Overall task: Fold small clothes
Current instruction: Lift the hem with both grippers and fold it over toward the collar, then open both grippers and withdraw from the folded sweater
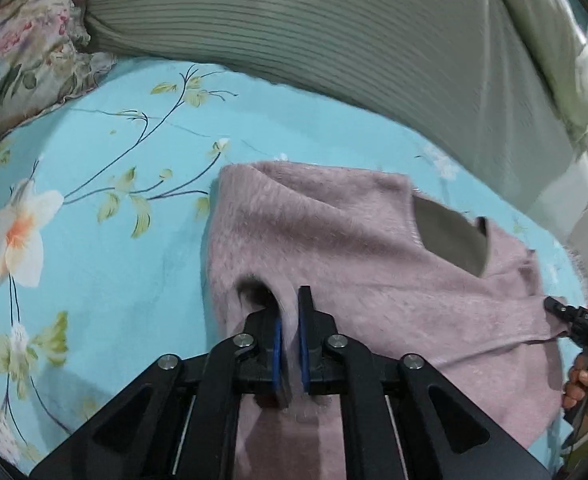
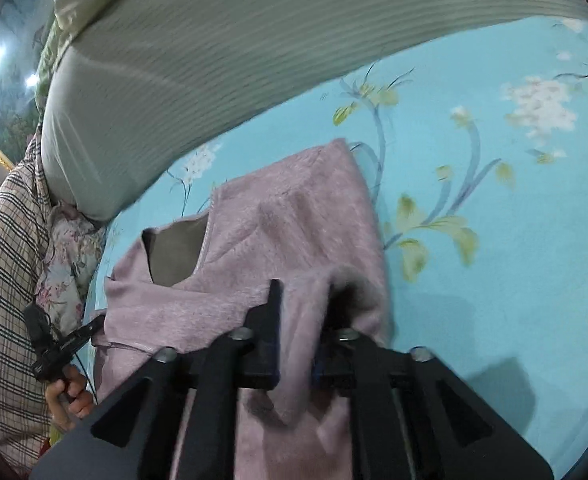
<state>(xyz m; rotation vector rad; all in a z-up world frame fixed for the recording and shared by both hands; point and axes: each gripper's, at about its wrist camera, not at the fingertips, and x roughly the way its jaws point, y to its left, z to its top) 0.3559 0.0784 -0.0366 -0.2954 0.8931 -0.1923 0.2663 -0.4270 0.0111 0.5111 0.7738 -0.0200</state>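
Note:
A small fuzzy mauve sweater [image 1: 334, 232] lies on the turquoise floral bedsheet [image 1: 114, 264], its neck opening showing a grey-brown lining [image 1: 450, 236]. My left gripper [image 1: 288, 300] is shut on a pinched fold of the sweater's near left edge. My right gripper [image 2: 298, 296] is shut on the sweater [image 2: 294, 216] too, with cloth bunched between its fingers and draped over the right one. Each gripper's tip shows at the edge of the other's view, the right gripper [image 1: 554, 306] and the left gripper [image 2: 94, 326], both at the sweater's hem.
A ribbed grey-green pillow [image 1: 294, 28] runs along the far side of the bed. A floral pillow [image 1: 30, 52] lies at the far left. A plaid cloth [image 2: 10, 280] hangs at the left of the right wrist view.

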